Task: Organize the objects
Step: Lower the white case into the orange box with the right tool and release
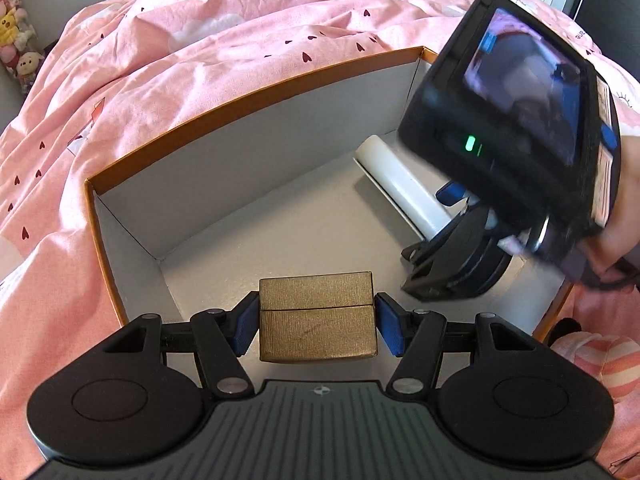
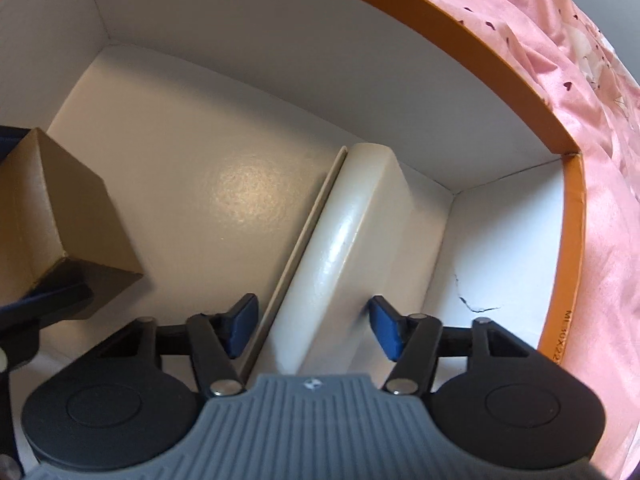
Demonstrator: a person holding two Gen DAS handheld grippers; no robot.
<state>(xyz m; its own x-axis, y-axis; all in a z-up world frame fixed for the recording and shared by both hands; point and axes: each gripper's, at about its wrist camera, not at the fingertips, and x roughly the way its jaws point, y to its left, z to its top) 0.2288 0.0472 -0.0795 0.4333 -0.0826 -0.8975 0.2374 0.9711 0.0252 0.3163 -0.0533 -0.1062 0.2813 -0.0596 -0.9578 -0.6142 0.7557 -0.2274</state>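
An orange-rimmed cardboard box (image 1: 256,92) with a white inside lies open on the bed. My left gripper (image 1: 316,322) is shut on a small gold box (image 1: 317,318) and holds it low over the near part of the box floor. The gold box also shows at the left of the right wrist view (image 2: 60,208). My right gripper (image 2: 312,324) is inside the box at its right end; its blue pads (image 2: 242,322) stand a little off each side of a white flat case (image 2: 348,236) that lies on the floor by the right wall. The case shows in the left wrist view (image 1: 400,184).
A pink quilt with small hearts (image 1: 240,20) surrounds the box. Plush toys (image 1: 16,40) are at the far left. A striped pink cloth (image 1: 600,364) lies at the right. The box rim (image 2: 520,92) runs close on the right.
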